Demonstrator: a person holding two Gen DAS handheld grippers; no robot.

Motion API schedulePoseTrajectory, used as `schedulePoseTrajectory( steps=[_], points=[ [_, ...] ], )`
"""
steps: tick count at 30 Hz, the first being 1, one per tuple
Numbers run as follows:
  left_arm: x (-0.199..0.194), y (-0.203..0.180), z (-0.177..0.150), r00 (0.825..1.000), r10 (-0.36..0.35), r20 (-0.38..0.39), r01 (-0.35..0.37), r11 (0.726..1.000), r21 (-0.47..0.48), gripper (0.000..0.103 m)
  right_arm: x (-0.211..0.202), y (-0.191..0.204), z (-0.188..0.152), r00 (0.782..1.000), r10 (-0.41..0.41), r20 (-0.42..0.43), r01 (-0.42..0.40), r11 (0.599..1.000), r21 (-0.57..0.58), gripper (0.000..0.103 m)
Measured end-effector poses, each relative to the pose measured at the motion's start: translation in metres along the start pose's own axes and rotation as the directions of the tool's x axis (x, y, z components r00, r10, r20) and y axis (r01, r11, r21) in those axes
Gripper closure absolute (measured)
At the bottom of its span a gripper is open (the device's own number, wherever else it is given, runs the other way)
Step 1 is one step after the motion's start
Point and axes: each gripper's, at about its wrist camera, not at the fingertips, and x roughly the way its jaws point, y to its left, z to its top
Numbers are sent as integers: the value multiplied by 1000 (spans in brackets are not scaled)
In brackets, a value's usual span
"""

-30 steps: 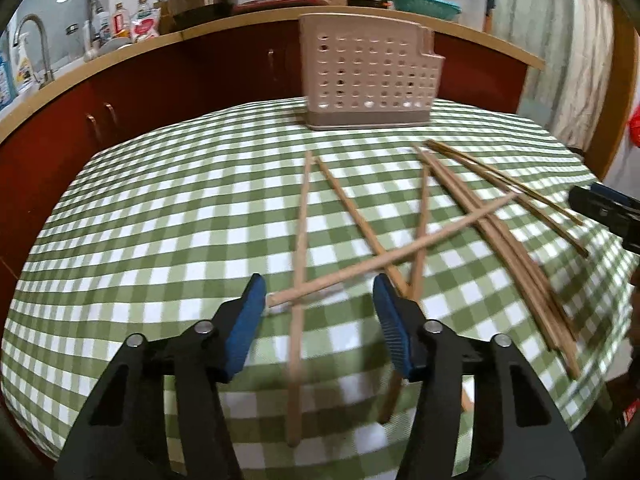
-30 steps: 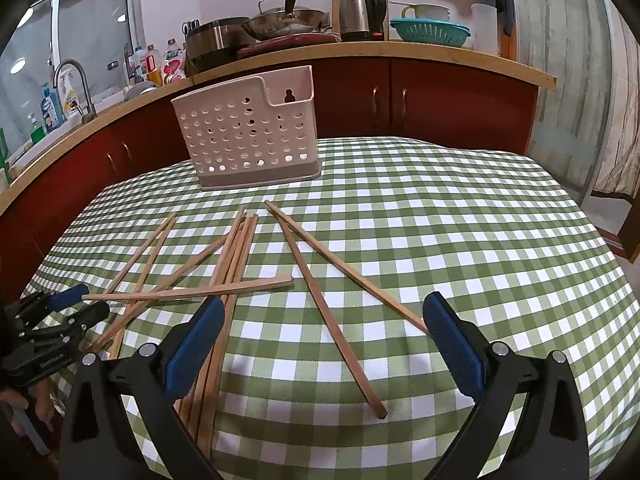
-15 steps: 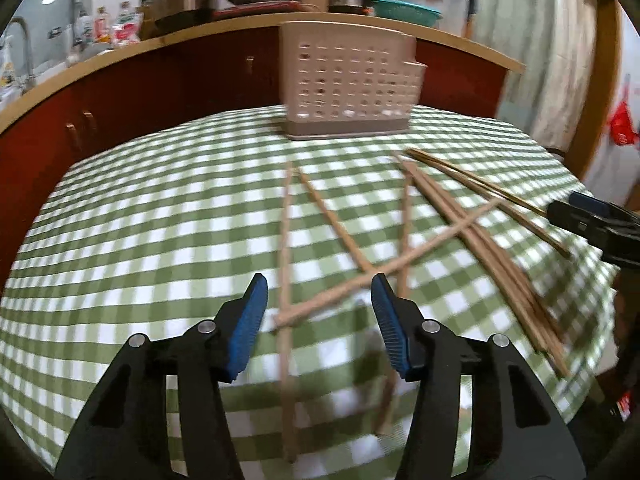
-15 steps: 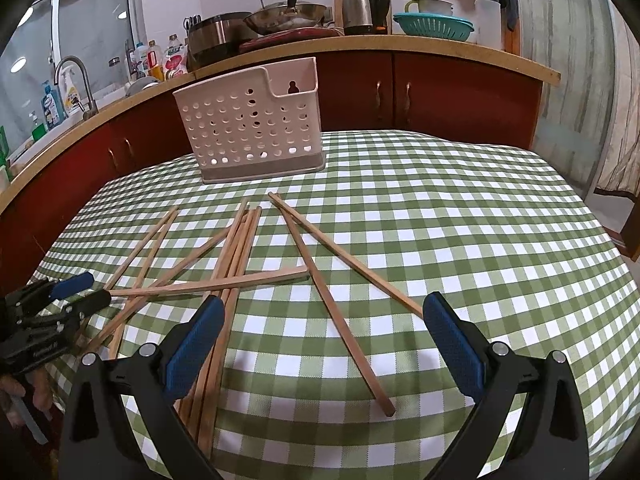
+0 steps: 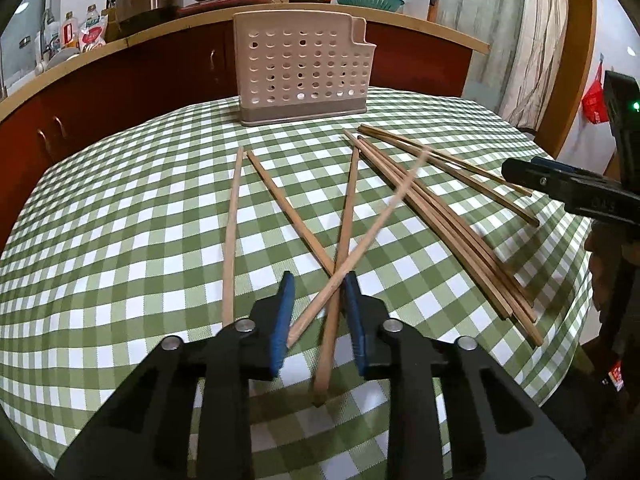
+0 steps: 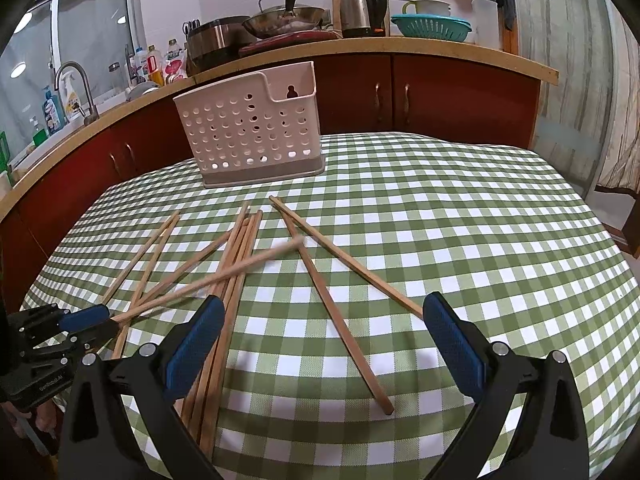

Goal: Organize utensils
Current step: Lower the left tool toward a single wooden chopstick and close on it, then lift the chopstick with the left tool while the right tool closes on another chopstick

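My left claw (image 5: 317, 312) was closing, with 1 pale chopstick (image 5: 376, 224) running slantwise between its blue pads; that stick's near end touched the left pad, but I could not tell whether both pads pressed it yet. Its far end was blurred and tilted up off the cloth, angled toward the utensil holder (image 5: 302, 70). A 2nd chopstick (image 5: 340, 256) crossed under it, lying flat between the pads. My right claw (image 6: 320, 344) stood wide apart and held nothing, hovering over the green checked tablecloth (image 6: 460, 220). Between both claws and the holder lay the rest of the chopsticks: a tight bundle (image 6: 236, 256) pointing toward the holder, and loose ones (image 6: 336, 312) fanned out beside it. The holder stood upright at the far edge of the tablecloth, before the red cabinets (image 6: 440, 96).
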Motion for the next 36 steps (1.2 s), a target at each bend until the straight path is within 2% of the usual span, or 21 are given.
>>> schedulePoseTrajectory(
  steps=[5, 14, 16, 28, 36],
  points=[
    [-3, -8, -1, 1000, 13, 9, -13, 998, 56, 91, -1, -1, 1, 1000, 0, 2, 0, 1000, 4, 6],
    [-17, -11, -1, 998, 4, 69, -9, 997, 71, 95, -1, 2, 0, 1000, -3, 2, 3, 1000, 2, 6],
    [-21, -10, -2, 996, -36, 87, 31, 998, 60, 96, -1, 2, 0, 1000, -3, 3, 3, 1000, 5, 6],
    [-49, -7, 1, 984, 40, 176, -42, 999, 6, 96, -2, -1, -4, 1000, -5, 3, 5, 1000, -1, 6],
    [-65, -4, 7, 973, 71, 221, -66, 997, -30, 96, -8, -5, -15, 999, 0, 42, 2, 999, -45, 7]
  ],
)
